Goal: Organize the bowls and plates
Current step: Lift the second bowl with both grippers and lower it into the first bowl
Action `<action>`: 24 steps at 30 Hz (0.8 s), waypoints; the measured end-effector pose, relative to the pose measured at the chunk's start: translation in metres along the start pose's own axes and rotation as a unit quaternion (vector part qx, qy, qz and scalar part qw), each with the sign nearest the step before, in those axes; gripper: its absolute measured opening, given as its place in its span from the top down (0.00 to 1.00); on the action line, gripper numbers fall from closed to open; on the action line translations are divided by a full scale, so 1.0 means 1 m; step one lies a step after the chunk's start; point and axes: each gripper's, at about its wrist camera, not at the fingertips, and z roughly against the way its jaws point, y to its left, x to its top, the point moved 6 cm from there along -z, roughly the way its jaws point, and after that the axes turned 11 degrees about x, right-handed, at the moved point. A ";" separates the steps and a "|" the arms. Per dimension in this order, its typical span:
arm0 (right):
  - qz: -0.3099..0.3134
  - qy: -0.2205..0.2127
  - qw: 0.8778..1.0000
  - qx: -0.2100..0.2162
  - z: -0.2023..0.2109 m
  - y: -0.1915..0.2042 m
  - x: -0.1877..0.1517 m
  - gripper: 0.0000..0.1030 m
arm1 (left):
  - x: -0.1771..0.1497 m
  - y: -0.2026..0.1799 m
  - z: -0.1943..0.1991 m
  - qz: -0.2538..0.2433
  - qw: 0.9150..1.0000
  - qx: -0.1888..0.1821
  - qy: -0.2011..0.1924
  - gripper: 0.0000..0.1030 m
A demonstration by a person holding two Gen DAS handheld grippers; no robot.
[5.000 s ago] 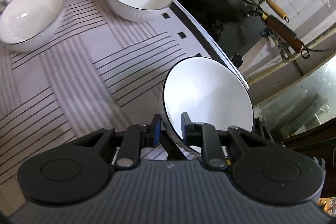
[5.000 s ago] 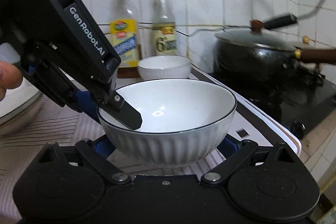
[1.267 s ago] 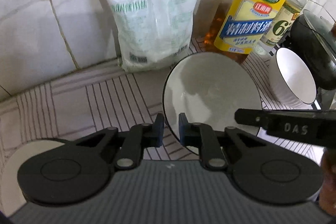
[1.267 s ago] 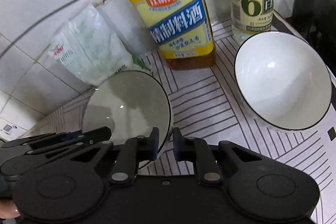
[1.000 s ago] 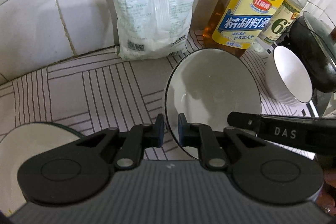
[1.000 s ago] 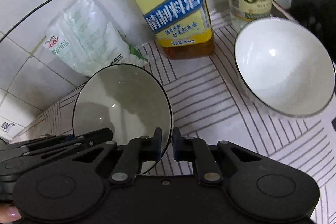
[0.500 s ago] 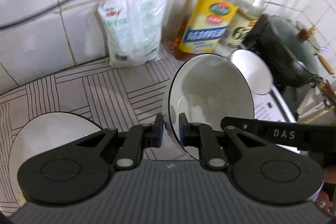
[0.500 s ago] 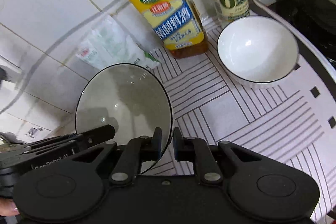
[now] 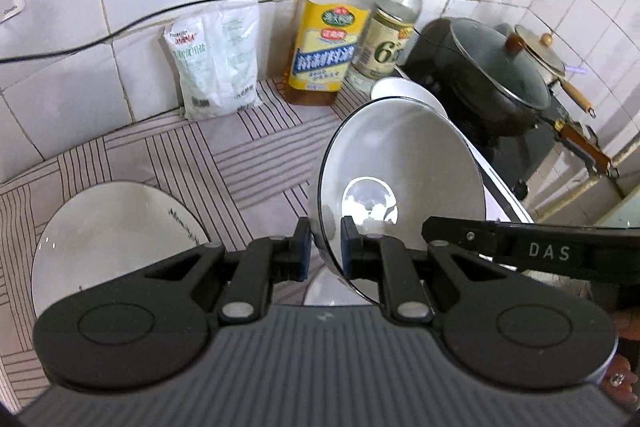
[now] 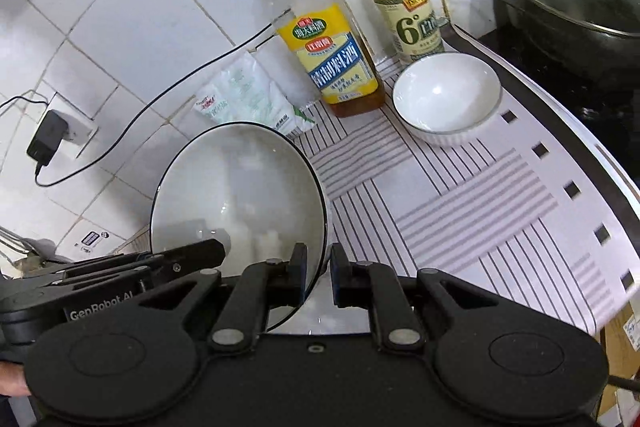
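- Currently, at the counter's left edge, a white plate (image 9: 108, 227) lies flat on the striped mat (image 9: 248, 163).
- Left gripper (image 9: 325, 251) is clamped on the rim of the held bowl (image 9: 400, 187), tilted above the mat.
- Right gripper (image 10: 318, 277) pinches the opposite rim.
- Second bowl (image 10: 446, 97) stands empty beside the bottles (image 10: 332, 67), at the mat's back edge.

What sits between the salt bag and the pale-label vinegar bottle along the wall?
The yellow-label cooking wine bottle stands between salt bag and vinegar bottle; both wrist views show it.

three bowls (image 9: 400, 179) (image 9: 108, 227) (image 10: 446, 99), two bottles (image 9: 326, 39) (image 9: 390, 27), one pot (image 9: 488, 83).
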 end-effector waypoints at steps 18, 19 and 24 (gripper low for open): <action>-0.017 -0.017 0.999 -0.022 0.003 -0.016 -0.064 0.85 | -0.063 -0.005 -0.019 -0.001 0.997 0.009 0.071 0.87; -0.023 -0.021 0.999 -0.022 0.004 -0.016 -0.065 0.85 | -0.066 -0.006 -0.021 -0.001 0.997 0.009 0.076 0.87; 0.004 -0.018 0.998 -0.060 0.002 -0.013 -0.068 0.85 | -0.077 -0.012 -0.027 -0.003 0.996 0.006 0.093 0.88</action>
